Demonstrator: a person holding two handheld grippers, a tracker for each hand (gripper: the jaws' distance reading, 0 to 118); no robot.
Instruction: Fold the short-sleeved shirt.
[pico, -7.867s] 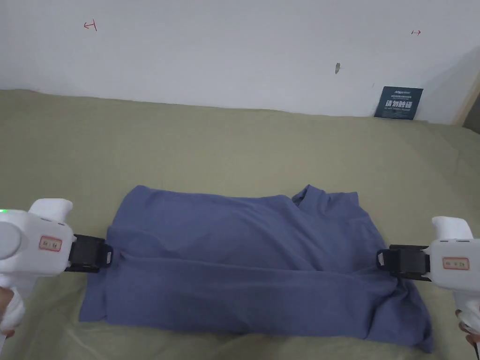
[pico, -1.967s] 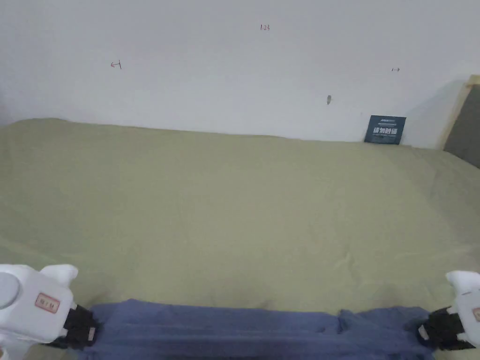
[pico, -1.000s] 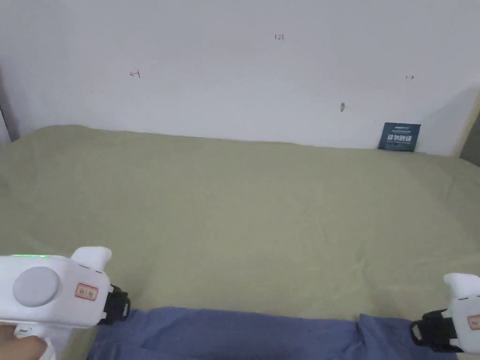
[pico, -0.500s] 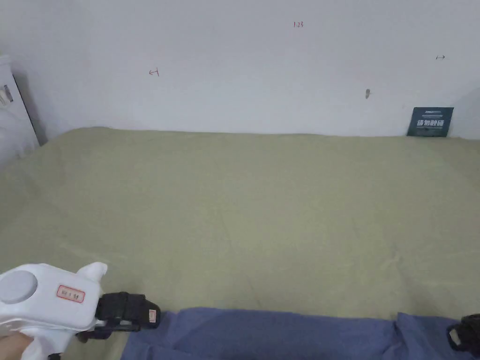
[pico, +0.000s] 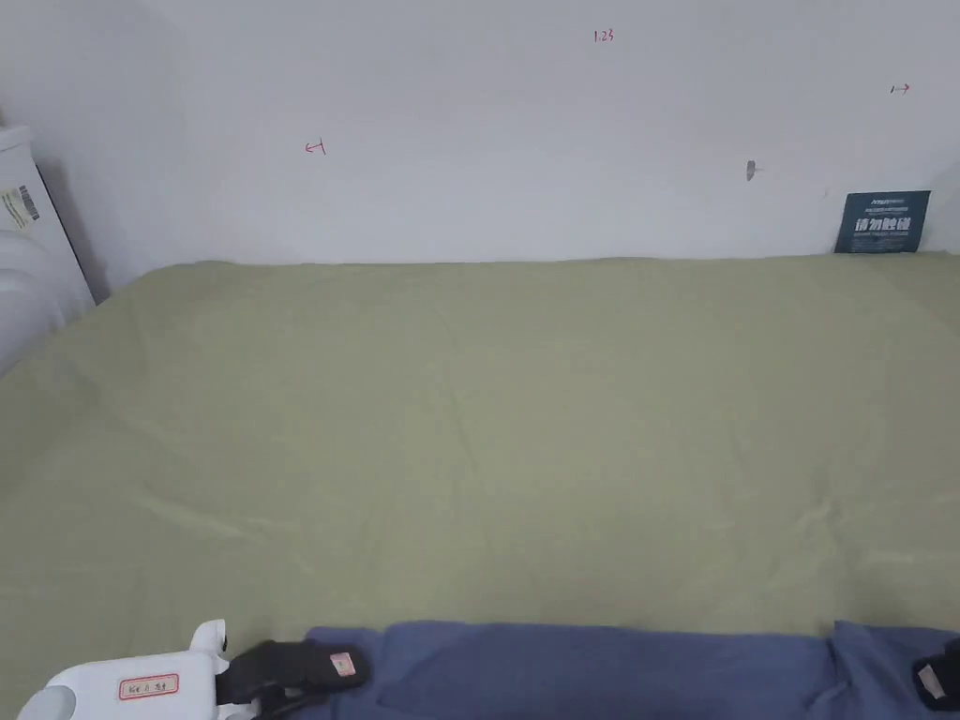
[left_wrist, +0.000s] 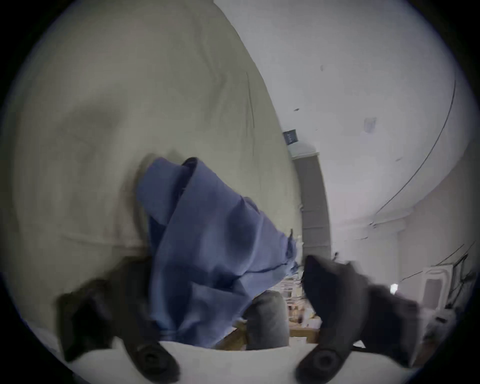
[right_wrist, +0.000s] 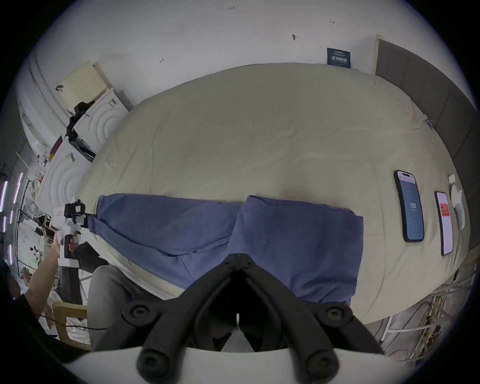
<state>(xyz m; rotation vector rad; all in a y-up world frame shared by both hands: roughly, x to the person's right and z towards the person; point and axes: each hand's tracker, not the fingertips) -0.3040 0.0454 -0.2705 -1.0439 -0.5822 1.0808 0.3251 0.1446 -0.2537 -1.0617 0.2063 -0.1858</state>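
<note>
The blue short-sleeved shirt (pico: 600, 670) lies as a long folded band along the near edge of the bed (pico: 487, 422), partly hanging over it (right_wrist: 298, 241). My right gripper (right_wrist: 237, 257) is shut on the shirt's near edge, and its black jaws peek in at the head view's lower right (pico: 937, 680). My left gripper (pico: 328, 664) is at the band's left end. In the left gripper view its jaws stand wide apart, and the blurred shirt (left_wrist: 213, 246) hangs between them. The right gripper view has the left gripper (right_wrist: 85, 215) far off in a hand.
Two phones (right_wrist: 410, 207) (right_wrist: 444, 223) and a small white object (right_wrist: 457, 207) lie on the bed's right side. A dark sign (pico: 881, 222) leans on the wall. White appliances (pico: 19, 262) stand left, a grey headboard (right_wrist: 428, 85) right. A knee (right_wrist: 109, 291) is against the bed's edge.
The shirt went from a wide fold mid-bed to a narrow band at the near edge. The head view has turned left and up. Both grippers have sunk toward the picture's bottom.
</note>
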